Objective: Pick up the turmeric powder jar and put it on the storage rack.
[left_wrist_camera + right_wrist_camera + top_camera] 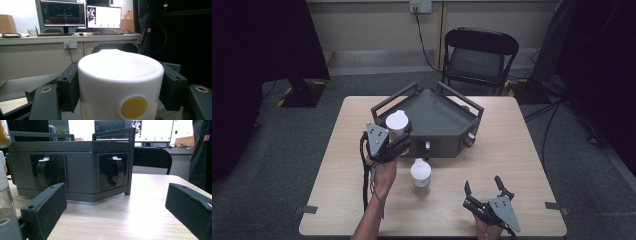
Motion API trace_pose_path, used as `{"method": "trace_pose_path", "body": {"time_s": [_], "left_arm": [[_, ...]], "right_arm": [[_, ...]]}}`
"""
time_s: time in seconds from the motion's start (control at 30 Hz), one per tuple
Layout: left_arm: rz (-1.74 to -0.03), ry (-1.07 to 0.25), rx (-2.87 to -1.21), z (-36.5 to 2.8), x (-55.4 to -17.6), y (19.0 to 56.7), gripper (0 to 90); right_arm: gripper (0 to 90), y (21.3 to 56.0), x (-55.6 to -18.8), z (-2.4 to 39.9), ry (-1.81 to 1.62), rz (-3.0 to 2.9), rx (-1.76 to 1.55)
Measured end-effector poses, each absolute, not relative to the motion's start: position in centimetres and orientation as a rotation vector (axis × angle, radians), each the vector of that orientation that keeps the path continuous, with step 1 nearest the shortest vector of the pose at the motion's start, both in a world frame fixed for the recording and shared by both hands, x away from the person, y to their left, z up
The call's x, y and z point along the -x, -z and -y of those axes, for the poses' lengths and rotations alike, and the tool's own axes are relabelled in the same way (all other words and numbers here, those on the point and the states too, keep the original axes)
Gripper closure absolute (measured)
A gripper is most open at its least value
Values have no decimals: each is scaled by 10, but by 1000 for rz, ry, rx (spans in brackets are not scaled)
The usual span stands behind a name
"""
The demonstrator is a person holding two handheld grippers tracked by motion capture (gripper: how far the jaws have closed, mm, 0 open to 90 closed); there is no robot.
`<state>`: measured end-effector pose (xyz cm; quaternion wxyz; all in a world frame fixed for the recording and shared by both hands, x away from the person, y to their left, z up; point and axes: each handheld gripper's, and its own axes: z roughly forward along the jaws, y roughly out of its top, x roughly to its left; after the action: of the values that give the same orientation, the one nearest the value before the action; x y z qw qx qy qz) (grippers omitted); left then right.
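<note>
1. The left gripper [398, 141] is clamping a white cylindrical jar with a yellow dot [121, 85], holding it above the near left edge of the dark grey angular metal rack [447, 131].
2. The right gripper [484, 189] is resting wide open and empty over the light wooden table [522, 155], at its near right.
3. A second white-lidded jar [421, 173] is standing on the table between them.

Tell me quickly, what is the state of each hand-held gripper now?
Left hand-held gripper: closed on a white-capped bottle.
Right hand-held gripper: open, holding nothing.

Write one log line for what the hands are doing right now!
left gripper: jaws shut on white jar, above grey rack | right gripper: jaws open, empty | second jar: on table
</note>
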<state>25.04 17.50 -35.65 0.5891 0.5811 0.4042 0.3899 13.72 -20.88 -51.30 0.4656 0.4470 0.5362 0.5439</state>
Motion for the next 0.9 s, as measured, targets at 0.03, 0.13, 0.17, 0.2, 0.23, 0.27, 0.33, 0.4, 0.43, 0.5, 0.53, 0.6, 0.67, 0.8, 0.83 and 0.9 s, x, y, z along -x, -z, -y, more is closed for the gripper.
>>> {"method": "trace_pose_path", "body": {"time_s": [0.03,0.13,0.17,0.2,0.23,0.27,0.33,0.4,0.43,0.5,0.53,0.6,0.67,0.8,0.83,0.9], "left_arm": [[-938,-909,-1353,-174,-252,356,310],[-929,-916,-1358,-173,-256,355,310],[-930,-916,-1361,-173,-257,354,309],[-929,-917,-1358,-172,-258,353,309],[-933,-914,-1357,-172,-259,352,309],[-937,-909,-1353,-172,-260,351,310],[-940,-912,-1351,-172,-263,348,310],[-942,-917,-1344,-172,-266,346,310],[-944,-916,-1342,-172,-268,345,310],[-947,-920,-1346,-170,-273,340,309],[-949,-917,-1340,-169,-276,339,309],[-948,-915,-1340,-167,-281,335,310],[-940,-928,-1341,-163,-286,333,309],[-945,-943,-1335,-155,-298,332,309],[-945,-949,-1335,-153,-301,333,309],[-944,-969,-1338,-148,-306,336,309]], "right_arm": [[20,513,-137,209,-1336,-1317,-1098],[20,513,-137,209,-1335,-1317,-1097],[20,513,-137,209,-1335,-1317,-1098],[20,513,-137,209,-1335,-1317,-1098],[20,513,-137,209,-1335,-1317,-1097],[20,513,-137,209,-1335,-1317,-1097],[20,513,-137,209,-1335,-1317,-1097],[20,513,-137,209,-1336,-1317,-1097],[20,513,-137,209,-1336,-1317,-1097],[20,513,-137,209,-1336,-1318,-1097],[20,513,-137,209,-1335,-1317,-1099],[20,513,-137,209,-1336,-1316,-1098],[20,513,-137,209,-1336,-1317,-1099],[20,513,-137,209,-1336,-1317,-1098],[20,513,-137,209,-1336,-1317,-1098],[20,513,-137,209,-1336,-1318,-1096]]}}
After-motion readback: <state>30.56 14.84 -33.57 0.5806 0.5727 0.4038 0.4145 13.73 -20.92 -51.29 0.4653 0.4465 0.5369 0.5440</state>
